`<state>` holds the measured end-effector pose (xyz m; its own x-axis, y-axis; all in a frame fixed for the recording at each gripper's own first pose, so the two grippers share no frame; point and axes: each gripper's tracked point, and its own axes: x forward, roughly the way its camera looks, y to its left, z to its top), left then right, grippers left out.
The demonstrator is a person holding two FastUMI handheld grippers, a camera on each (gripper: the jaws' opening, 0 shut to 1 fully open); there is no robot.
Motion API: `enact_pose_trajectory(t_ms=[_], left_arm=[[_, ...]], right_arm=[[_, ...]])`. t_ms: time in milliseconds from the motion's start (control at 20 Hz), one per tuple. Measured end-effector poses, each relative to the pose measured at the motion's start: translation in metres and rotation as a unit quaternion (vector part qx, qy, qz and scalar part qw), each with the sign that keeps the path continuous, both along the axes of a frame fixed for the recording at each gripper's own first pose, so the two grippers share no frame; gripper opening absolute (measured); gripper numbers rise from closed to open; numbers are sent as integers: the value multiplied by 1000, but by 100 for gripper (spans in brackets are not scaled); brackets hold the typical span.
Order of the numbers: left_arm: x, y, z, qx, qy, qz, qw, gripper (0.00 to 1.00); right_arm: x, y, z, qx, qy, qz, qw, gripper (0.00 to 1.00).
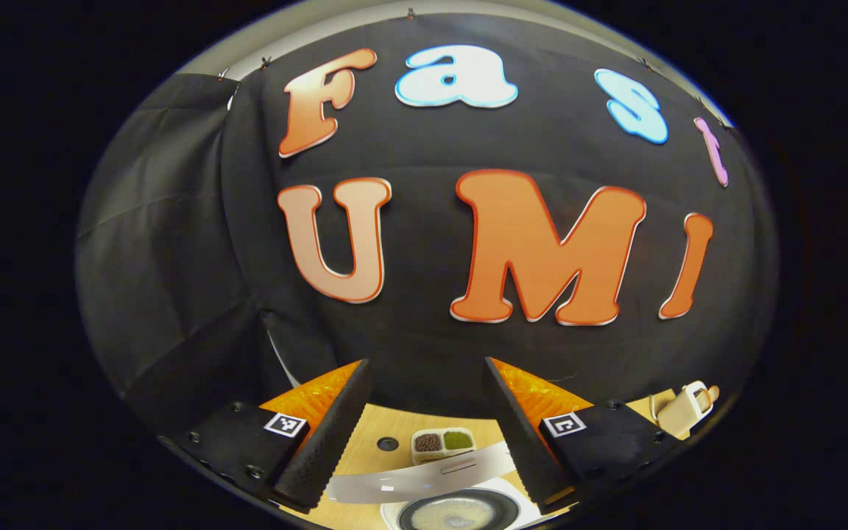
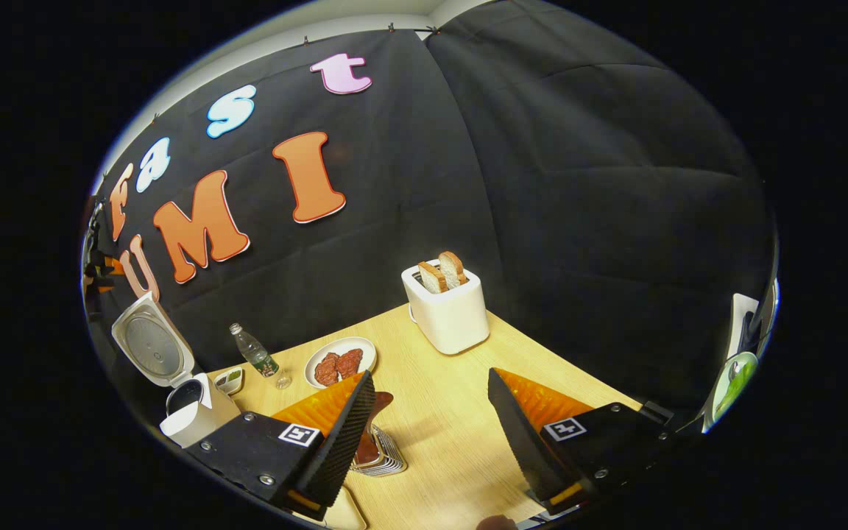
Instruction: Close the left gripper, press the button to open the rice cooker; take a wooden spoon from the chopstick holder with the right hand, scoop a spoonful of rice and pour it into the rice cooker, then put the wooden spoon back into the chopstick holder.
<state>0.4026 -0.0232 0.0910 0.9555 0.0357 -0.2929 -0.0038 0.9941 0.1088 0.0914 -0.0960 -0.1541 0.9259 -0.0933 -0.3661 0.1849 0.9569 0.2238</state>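
**Two grippers, both open, nothing held**

Left gripper [image 1: 428, 427]: fingers spread wide, high over the table [image 1: 365, 449]. Below it, the cooker [image 1: 461, 511] with lid up; the pot's contents are pale and hard to make out, and the body is cut off at the lower edge. Lid [image 1: 424, 478] seen edge-on. Behind it, a small divided tray [image 1: 444, 443] with brown and green fillings. Toaster [image 1: 682, 412] at far right, small and distorted.

Right gripper [image 2: 431, 419]: fingers apart, empty, over bare table [image 2: 439, 434]. A metal rack [image 2: 380, 456] with something dark red in it stands just behind its left finger, partly hidden; what it holds cannot be told. Beyond: plate [image 2: 341, 361] with two reddish pieces, bottle [image 2: 253, 352], toaster [image 2: 447, 308] with two bread slices upright. Cooker [image 2: 192, 412] at far left, lid [image 2: 150, 344] raised, well apart from this gripper. Tray [image 2: 230, 380] just beside it.
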Motion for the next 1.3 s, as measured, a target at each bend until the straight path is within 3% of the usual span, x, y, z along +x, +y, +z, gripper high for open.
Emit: enact_pose_trajectory(t_ms=[250, 400, 750, 1150, 1300], left_arm=[[10, 5, -33, -22, 32, 0, 999, 100], [9, 11, -56, -6, 50, 8, 999, 100], [-8, 6, -78, -53, 67, 7, 996, 100], [-65, -14, -95, -57, 78, -10, 995, 100], [-99, -26, -116, -54, 95, -23, 994, 100]], right_arm=[[-6, -6, -3, -4, 3, -7, 1000, 95], [-7, -6, -2, -7, 2, -9, 1000, 95], [-8, -7, 24, -55, -1, -2, 998, 95], [-3, 0, 148, -155, -68, 34, 985, 95], [-8, 21, 183, -155, -111, 64, 980, 95]])
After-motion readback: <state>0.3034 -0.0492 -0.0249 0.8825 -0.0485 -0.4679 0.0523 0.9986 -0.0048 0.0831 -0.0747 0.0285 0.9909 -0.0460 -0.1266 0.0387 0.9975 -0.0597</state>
